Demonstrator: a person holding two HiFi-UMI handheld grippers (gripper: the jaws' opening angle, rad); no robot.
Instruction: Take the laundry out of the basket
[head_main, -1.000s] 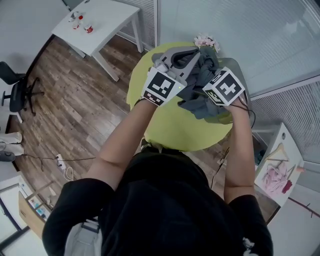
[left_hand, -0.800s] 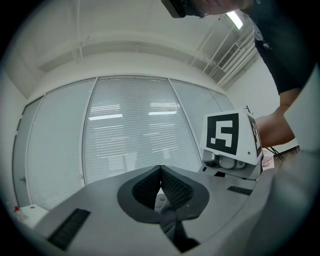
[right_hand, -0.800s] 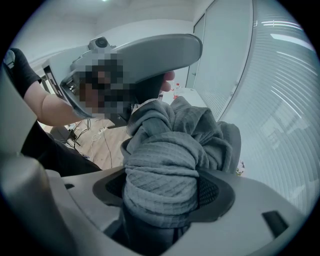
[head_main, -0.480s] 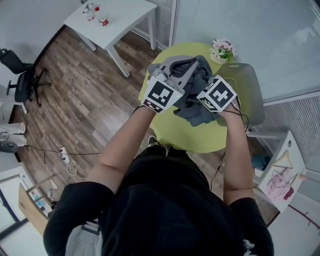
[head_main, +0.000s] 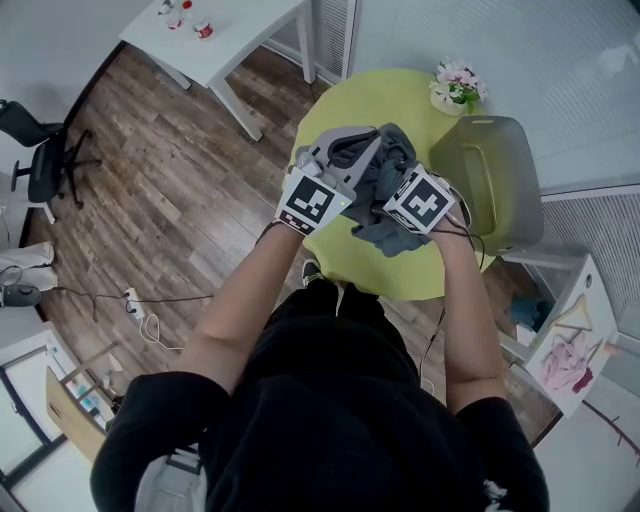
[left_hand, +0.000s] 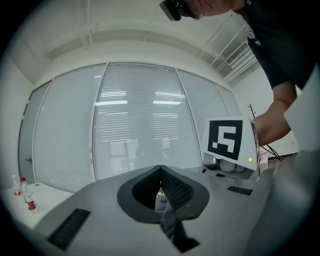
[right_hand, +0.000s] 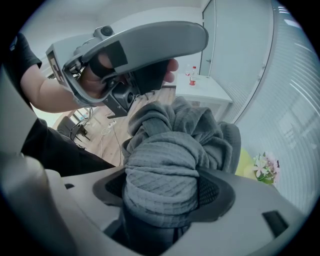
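Note:
A dark grey garment (head_main: 392, 232) hangs bunched between my two grippers above the round yellow-green table (head_main: 340, 100). My left gripper (head_main: 345, 150) is shut on a thin fold of the garment (left_hand: 167, 216), its jaws (left_hand: 160, 187) nearly touching. My right gripper (head_main: 398, 170) is shut on a thick rolled wad of the same garment (right_hand: 167, 150), which fills the gap between its jaws (right_hand: 160, 192). The left gripper (right_hand: 135, 55) sits just above that wad. The grey-green laundry basket (head_main: 500, 150) stands on the table's right side, apart from the cloth.
A pot of pink flowers (head_main: 456, 84) stands at the table's far edge by the glass wall. A white side table (head_main: 235, 35) with small bottles is at the far left, an office chair (head_main: 40, 160) farther left. A low shelf (head_main: 570, 340) sits at the right.
Both grippers have carried the garment from over the basket toward the table's middle. The basket now shows whole at the right, free of the cloth.

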